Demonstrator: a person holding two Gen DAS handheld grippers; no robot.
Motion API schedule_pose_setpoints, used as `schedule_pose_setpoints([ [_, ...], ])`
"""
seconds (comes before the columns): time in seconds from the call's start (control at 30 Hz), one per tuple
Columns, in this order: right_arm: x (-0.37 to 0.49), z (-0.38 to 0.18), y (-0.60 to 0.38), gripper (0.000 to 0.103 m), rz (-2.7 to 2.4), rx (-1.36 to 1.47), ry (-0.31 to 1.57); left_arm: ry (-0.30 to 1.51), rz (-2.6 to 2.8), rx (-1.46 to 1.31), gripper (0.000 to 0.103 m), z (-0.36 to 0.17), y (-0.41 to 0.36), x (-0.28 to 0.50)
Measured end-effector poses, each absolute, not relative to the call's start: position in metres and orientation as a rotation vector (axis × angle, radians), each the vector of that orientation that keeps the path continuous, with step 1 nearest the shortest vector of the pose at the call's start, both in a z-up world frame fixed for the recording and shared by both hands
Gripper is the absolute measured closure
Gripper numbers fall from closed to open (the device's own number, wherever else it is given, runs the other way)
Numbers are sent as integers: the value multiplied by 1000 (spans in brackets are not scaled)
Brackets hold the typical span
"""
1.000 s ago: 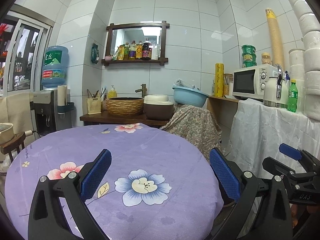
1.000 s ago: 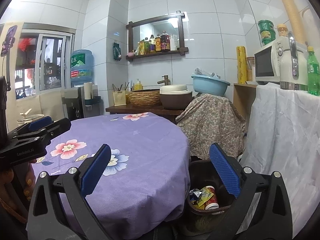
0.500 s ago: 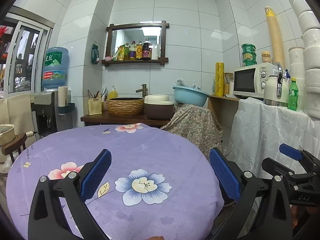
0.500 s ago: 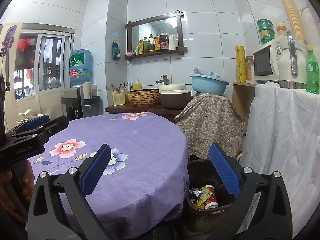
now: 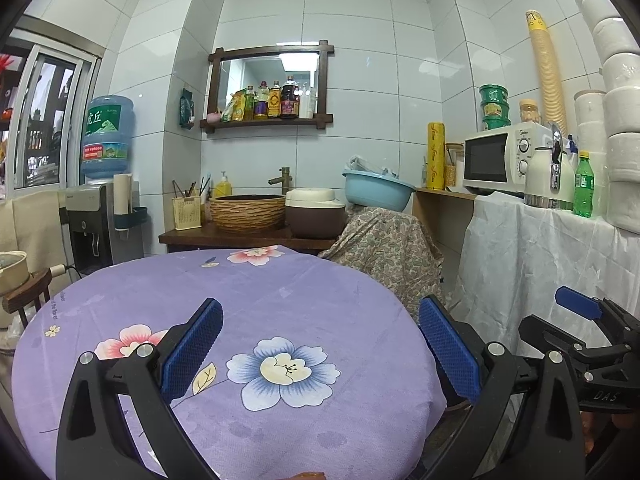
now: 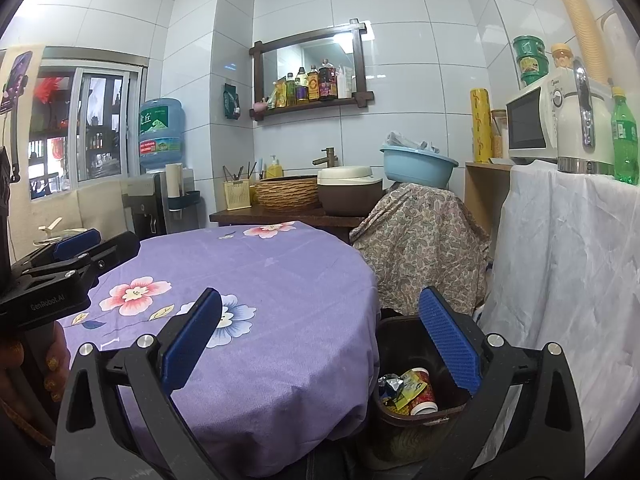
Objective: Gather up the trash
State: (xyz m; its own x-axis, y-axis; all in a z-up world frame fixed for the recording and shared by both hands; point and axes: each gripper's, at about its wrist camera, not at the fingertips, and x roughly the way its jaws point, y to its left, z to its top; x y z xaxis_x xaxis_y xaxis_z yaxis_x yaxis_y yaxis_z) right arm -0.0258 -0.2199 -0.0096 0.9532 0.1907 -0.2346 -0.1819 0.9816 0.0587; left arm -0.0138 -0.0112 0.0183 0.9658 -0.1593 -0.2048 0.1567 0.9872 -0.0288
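Observation:
A dark brown trash bin (image 6: 404, 336) stands on the floor right of the round table. It holds a paper cup (image 6: 425, 394), a yellow wrapper (image 6: 408, 388) and crumpled foil. My right gripper (image 6: 320, 340) is open and empty, above the table's right edge and the bin. My left gripper (image 5: 320, 340) is open and empty over the purple flowered tablecloth (image 5: 248, 304). The right gripper also shows in the left wrist view (image 5: 580, 312), and the left gripper in the right wrist view (image 6: 76, 248). No trash shows on the table.
A wooden counter (image 5: 240, 236) with a woven basket, a rice cooker and a chopstick holder stands behind the table. A cloth-covered stand (image 5: 384, 240) carries a blue basin. A white-draped shelf (image 5: 540, 248) holds a microwave, a kettle and a green bottle. A water dispenser (image 5: 100, 216) stands left.
Both grippers stay open and almost still. The left wrist view has drifted slightly.

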Motion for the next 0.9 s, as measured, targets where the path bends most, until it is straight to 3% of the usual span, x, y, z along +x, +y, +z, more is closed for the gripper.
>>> schedule_pose_setpoints([
  [0.9,-26,-14,-217,6,186,44,247,208,-157,0,6,18,-13,-13],
])
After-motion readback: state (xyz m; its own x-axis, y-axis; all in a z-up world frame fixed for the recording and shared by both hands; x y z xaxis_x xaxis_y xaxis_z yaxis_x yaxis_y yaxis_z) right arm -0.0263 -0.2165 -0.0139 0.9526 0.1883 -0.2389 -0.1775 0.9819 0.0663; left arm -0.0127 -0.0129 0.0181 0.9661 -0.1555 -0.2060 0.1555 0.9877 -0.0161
